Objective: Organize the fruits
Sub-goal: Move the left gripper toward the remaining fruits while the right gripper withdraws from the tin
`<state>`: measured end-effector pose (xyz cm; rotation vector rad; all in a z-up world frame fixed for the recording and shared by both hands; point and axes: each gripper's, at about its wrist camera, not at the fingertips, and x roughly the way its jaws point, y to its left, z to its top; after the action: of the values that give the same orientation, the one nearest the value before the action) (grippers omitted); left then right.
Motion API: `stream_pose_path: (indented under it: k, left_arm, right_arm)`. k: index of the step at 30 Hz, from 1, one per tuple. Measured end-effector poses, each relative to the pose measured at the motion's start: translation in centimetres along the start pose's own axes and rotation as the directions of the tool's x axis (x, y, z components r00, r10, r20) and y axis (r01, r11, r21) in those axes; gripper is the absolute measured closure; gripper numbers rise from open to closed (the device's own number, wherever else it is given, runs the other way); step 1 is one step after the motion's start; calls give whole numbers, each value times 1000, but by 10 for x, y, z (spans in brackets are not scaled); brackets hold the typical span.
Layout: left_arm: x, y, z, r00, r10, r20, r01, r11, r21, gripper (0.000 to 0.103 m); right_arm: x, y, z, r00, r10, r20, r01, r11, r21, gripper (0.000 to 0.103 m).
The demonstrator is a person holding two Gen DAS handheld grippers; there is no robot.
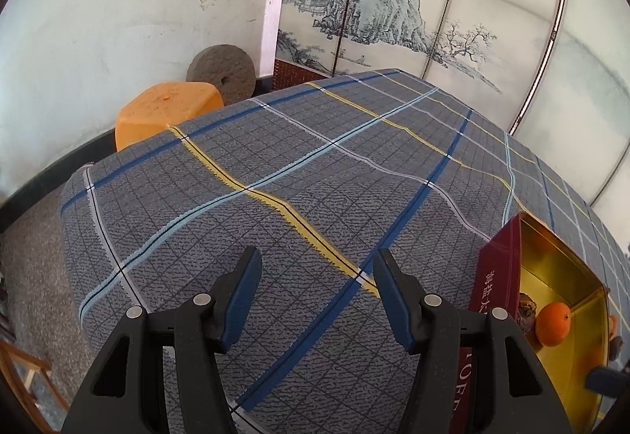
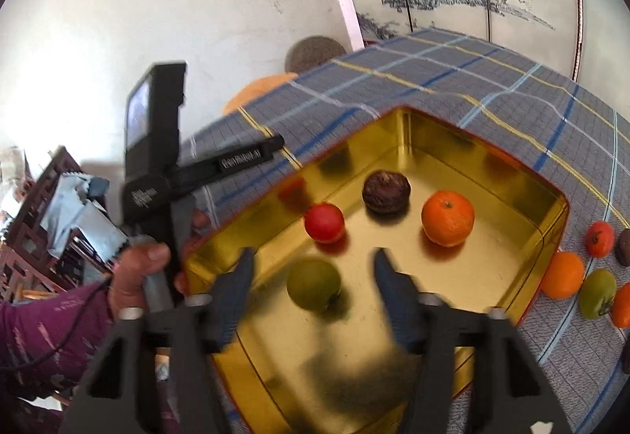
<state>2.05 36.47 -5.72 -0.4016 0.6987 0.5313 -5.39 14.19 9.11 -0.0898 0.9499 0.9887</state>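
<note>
Right hand-held gripper (image 2: 311,272): black frame, blue-padded fingers, angled down over the open tin. Jaws stand well apart, pads touching nothing. A round green fruit (image 2: 314,285) lies on the tin floor between and just beyond the fingertips, free of both pads; the wide jaws and the loose fruit suggest a release.

Left hand-held gripper (image 1: 317,294): same build, jaws partly open, empty, hovering over bare cloth. Judged idle, kept clear of the tin so the other can work. In the right wrist view it is seen from the side, gripped by a hand (image 2: 138,276) in a purple patterned sleeve.

Container: rectangular tin with gold interior and dark red outer wall (image 2: 551,233), on the worktop. It holds the green fruit nearest, a small red round fruit (image 2: 325,222), a dark brown wrinkled fruit (image 2: 386,192) and an orange tangerine with a stem dimple (image 2: 447,218), all apart from one another.

Awaiting sorting: a cluster just beside the tin's right wall, comprising an orange fruit (image 2: 563,274), a second green fruit (image 2: 597,293), a small red-orange fruit (image 2: 599,238) and others cut off at the edge.

Worktop: grey plaid tablecloth with blue, yellow and white stripes (image 1: 275,166).
</note>
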Motion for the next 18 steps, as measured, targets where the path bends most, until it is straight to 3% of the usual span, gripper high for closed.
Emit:
stream_pose_path:
  k: [3,7,11,12,16,18]
  left_arm:
    - [-1,-2,0,1000,5,6,-5,1000,11,43]
    - [-1,-3,1,1000,8,5,-8,1000,18,43]
    - [0,-3,1,1000,11,5,-11,1000,19,43]
    - [0,-3,1,1000,11,4,-11,1000,20,43]
    - [0,-3,1,1000,12,5,-12,1000,20,43]
    - [0,-4,1,1000,15,5,-15,1000,19,43]
  right_arm:
    - [-11,3,0,999,8,33,-8,1000,-5,28]
    - [-39,-1,-10,994,-42,102,43,999,-5,23]
    - [-83,-22,-35,964,-159,215,147,987,70,0]
    - [-93,-28,-42,956,-172,238,154,984,89,0]
    - [-127,-68,-71,944,-258,205,222,958,182,0]
    - [-144,-93,-87,921,-350,173,309,924,227,0]
